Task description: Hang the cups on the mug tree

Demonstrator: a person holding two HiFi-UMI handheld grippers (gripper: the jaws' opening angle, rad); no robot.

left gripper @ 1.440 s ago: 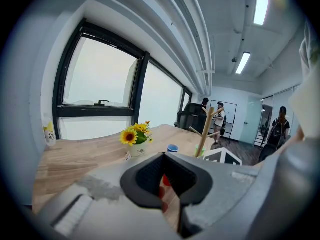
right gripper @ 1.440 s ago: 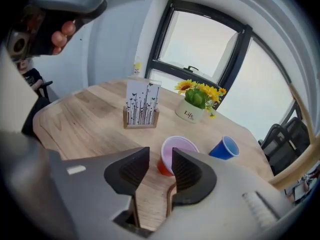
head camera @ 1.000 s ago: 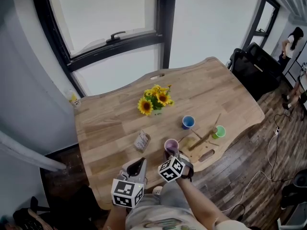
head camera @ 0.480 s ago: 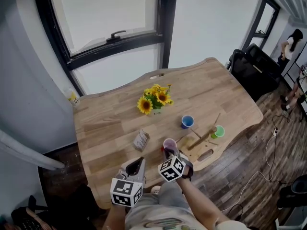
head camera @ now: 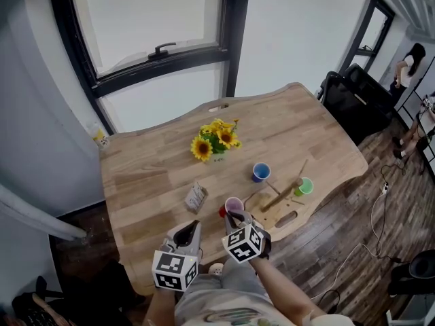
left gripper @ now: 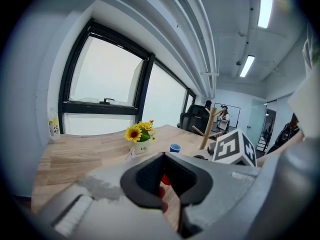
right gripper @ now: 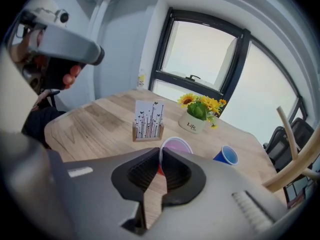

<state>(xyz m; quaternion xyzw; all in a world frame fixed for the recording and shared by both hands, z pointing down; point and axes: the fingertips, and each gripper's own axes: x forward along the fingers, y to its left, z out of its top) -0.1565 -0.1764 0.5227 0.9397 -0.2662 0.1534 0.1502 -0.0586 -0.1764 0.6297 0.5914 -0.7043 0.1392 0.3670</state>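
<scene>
A purple cup (head camera: 234, 204) with a red part at its side stands near the table's front edge. My right gripper (head camera: 233, 216) is shut on its near rim; in the right gripper view the jaws (right gripper: 161, 153) pinch the purple cup's (right gripper: 176, 146) wall. The wooden mug tree (head camera: 284, 194) stands upright on its board to the right, its branch (right gripper: 292, 166) showing at that view's right edge. A green cup (head camera: 303, 186) is at the tree's top; whether it hangs there I cannot tell. A blue cup (head camera: 260, 172) stands on the table behind. My left gripper (head camera: 192, 228) hovers left of the purple cup, jaws (left gripper: 163, 156) together and empty.
A pot of sunflowers (head camera: 215, 142) sits mid-table and a small card holder (head camera: 196, 197) stands left of the purple cup. The wooden table (head camera: 149, 175) ends just in front of the grippers. A black chair (head camera: 353, 94) and a person (head camera: 411, 63) are far right.
The whole scene has slid slightly left in the head view. Both grippers keep their places beside the purple cup.
</scene>
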